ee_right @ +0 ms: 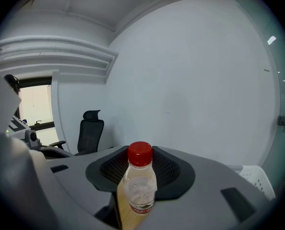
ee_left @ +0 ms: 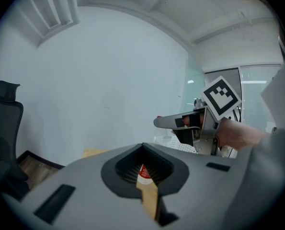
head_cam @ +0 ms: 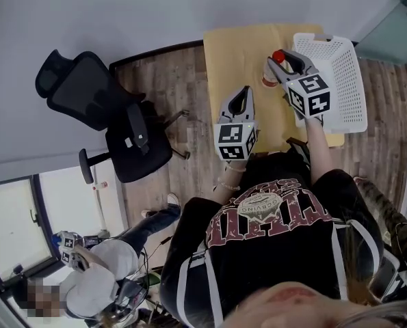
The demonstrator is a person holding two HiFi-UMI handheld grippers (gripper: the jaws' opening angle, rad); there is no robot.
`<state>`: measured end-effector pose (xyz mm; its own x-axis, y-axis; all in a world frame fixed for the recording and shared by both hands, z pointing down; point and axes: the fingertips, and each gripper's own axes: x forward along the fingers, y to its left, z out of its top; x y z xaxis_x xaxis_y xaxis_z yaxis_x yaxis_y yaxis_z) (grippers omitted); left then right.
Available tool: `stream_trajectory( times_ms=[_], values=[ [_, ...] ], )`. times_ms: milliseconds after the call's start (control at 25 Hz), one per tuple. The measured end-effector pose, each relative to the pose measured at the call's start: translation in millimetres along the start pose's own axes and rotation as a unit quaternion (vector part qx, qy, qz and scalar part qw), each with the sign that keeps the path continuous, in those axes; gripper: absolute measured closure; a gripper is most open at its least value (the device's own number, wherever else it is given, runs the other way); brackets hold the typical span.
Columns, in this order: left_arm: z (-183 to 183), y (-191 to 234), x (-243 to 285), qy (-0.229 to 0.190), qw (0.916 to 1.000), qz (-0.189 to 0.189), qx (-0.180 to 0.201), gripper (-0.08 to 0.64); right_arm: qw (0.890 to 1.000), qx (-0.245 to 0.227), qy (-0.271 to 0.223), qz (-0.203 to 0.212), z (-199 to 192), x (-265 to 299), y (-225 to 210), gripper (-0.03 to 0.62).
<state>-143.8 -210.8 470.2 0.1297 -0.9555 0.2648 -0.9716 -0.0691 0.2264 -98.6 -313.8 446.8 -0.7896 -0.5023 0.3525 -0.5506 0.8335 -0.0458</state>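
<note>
A small clear bottle with a red cap (ee_right: 140,186) stands upright between the jaws of my right gripper (ee_right: 141,150), which is shut on it near the cap. In the head view the bottle (head_cam: 278,56) is over the far part of a small wooden table (head_cam: 230,53), with the right gripper (head_cam: 277,63) at its top. My left gripper (head_cam: 242,91) hovers shut and empty over the table's near left. The left gripper view shows its jaws (ee_left: 142,145) together, the bottle's red and white label (ee_left: 142,172) through their slit, and the right gripper (ee_left: 157,122) up to the right.
A white perforated basket (head_cam: 340,80) sits on the table's right side, next to the bottle. A black office chair (head_cam: 100,108) stands on the wood floor to the left. Another person (head_cam: 94,279) sits at the lower left. A grey wall runs behind the table.
</note>
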Motion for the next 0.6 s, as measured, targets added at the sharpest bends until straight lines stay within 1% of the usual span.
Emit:
stream_trajectory(
  times_ms=[600],
  values=[
    [-4.1,11.3,-0.3,0.007,0.9999,0.011,-0.001,0.512,0.998,0.019,0.063,0.001,-70.7,36.7,0.0,0.431]
  ],
)
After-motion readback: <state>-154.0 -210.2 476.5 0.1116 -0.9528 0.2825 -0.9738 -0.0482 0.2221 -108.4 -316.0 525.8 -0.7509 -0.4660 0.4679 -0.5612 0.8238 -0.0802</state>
